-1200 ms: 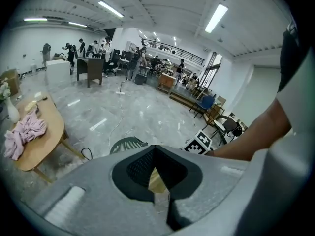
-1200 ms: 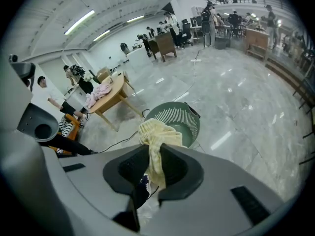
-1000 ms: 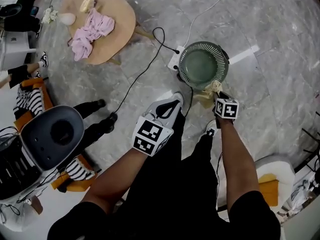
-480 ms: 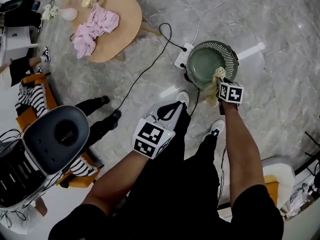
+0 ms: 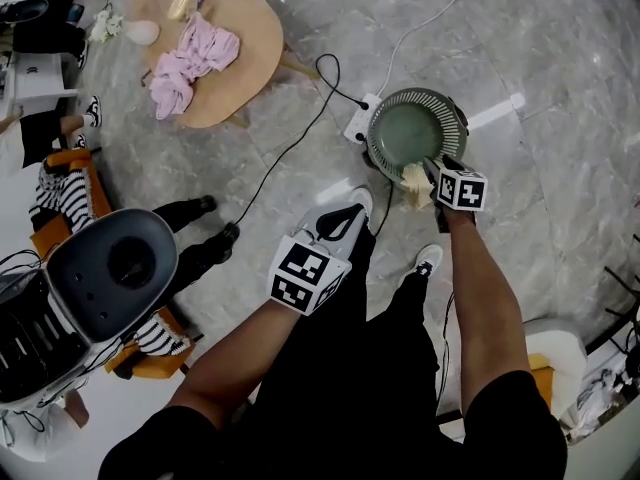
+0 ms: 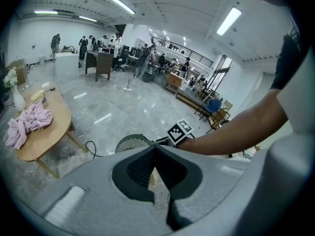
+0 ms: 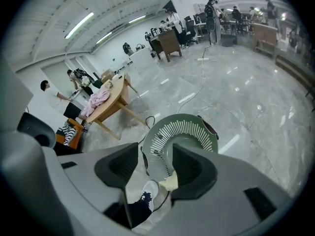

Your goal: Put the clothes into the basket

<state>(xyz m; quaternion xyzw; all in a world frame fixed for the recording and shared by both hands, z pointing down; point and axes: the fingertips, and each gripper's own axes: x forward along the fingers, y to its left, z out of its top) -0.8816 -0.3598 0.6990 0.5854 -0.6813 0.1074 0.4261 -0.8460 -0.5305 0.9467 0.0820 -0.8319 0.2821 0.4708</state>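
Centre right, we see the right gripper (image 7: 155,163) at the green basket's (image 5: 372,138) near rim, its fingers just opening wide, the cream cloth (image 5: 414,178) loose against one finger. The left gripper's (image 6: 155,149) fingers meet, empty. Pink clothes (image 5: 190,58) lie on the bench (image 5: 245,38), upper left.

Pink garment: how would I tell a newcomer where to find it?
Look to the rounded wooden table at the head view's upper left, away from the green basket. The pink garment lies crumpled on its top. It is the only soft pink heap there, beside a small white vase.
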